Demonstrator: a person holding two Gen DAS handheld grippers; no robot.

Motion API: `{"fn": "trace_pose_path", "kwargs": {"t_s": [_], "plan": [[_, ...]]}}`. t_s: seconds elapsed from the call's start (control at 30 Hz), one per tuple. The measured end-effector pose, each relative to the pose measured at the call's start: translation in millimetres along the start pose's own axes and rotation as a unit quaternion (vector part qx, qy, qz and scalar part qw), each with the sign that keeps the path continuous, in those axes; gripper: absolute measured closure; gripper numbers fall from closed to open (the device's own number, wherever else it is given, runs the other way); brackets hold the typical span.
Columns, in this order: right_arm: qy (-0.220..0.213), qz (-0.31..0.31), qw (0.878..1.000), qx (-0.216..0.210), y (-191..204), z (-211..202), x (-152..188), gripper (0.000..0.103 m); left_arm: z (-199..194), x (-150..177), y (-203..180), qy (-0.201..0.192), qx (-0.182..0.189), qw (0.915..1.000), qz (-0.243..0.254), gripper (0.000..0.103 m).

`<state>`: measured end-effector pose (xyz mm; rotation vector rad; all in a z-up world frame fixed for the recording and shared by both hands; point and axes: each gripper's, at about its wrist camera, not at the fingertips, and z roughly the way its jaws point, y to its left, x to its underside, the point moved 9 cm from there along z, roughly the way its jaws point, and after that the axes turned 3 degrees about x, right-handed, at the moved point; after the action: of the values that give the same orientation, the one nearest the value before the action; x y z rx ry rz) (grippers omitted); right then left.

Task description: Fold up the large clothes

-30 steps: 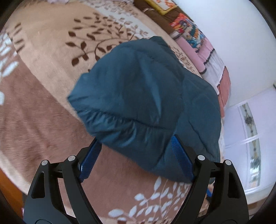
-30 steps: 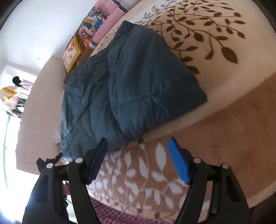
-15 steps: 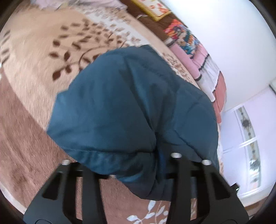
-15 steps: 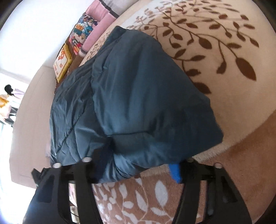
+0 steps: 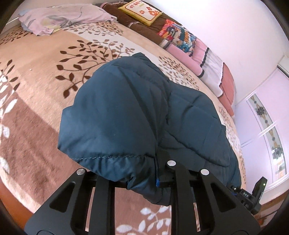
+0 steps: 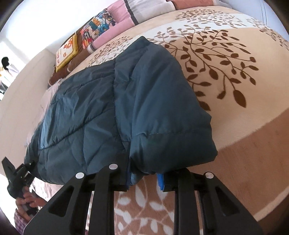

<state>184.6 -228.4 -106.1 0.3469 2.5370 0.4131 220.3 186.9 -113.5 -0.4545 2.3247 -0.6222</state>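
Note:
A dark teal quilted jacket (image 5: 117, 112) lies folded lengthwise on the bed, and its other side shows as the same jacket (image 6: 144, 101) in the right wrist view. My left gripper (image 5: 137, 179) is at the near hem, its jaws closing with bunched hem fabric pinched between them; one blue pad (image 5: 157, 180) peeks out. My right gripper (image 6: 144, 178) is at the hem's other corner, jaws closing on a thick roll of fabric beside a blue pad (image 6: 160, 180). The hem is raised a little off the blanket.
A beige and brown leaf-patterned blanket (image 5: 36, 101) covers the bed. Pillows and a yellow cushion (image 5: 142, 10) line the wall at the head. A lilac cloth (image 5: 63, 18) lies far off. A hand (image 6: 27, 202) holds the other gripper at lower left.
Both grippers stood wide open in front of the hem. They moved onto it, the jaws narrowed around the fabric, and the hem has come up slightly.

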Motion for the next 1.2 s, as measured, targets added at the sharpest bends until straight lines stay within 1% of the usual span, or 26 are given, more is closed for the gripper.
{"fn": "trace_pose_path", "kwargs": {"t_s": [0.07,0.33,0.53,0.77,1.2], "plan": [[0.003,-0.008,1.0,0.008,1,-4,8,0.08,-7,7,3,0.004,0.001,1.0,0.0,0.085],[0.013,-0.007,1.0,0.007,-3,-22,41,0.08,-30,32,15,0.014,0.002,0.9999,0.002,0.085],[0.013,-0.014,1.0,0.017,-5,-27,63,0.079,-34,46,25,0.019,0.003,0.9998,-0.005,0.085],[0.007,-0.025,0.999,0.028,-7,-23,71,0.079,-32,54,30,0.022,-0.004,0.9998,-0.002,0.084],[0.009,-0.022,0.999,0.025,-9,-20,69,0.077,-30,58,33,0.026,-0.014,0.9996,-0.001,0.082]]}}
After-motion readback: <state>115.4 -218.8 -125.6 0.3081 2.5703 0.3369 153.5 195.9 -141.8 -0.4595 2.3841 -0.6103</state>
